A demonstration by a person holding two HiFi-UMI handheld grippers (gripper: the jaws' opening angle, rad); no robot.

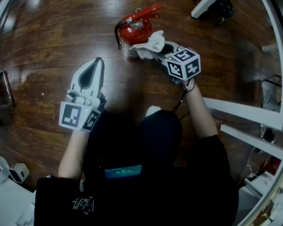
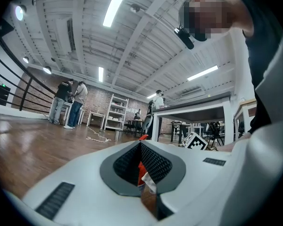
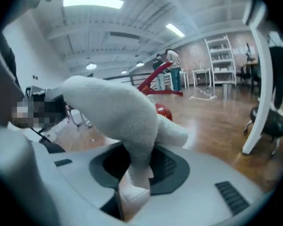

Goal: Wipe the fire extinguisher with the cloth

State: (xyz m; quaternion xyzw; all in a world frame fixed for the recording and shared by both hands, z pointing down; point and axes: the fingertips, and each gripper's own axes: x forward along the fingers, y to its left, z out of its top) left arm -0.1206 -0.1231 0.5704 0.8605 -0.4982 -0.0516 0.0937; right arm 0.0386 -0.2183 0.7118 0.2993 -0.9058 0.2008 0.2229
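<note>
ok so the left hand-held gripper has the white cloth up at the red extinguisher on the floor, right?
Wrong side. It is the right hand-held gripper that has the white cloth: the right gripper view shows its jaws shut on it. The head view shows the cloth at the red extinguisher on the floor, as you said.

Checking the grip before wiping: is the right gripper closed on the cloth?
Shut on it: the right gripper pinches the white cloth between its jaws.

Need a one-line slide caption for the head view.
Right gripper holds a white cloth at the red fire extinguisher on the wooden floor; left gripper hangs shut alongside.
</note>
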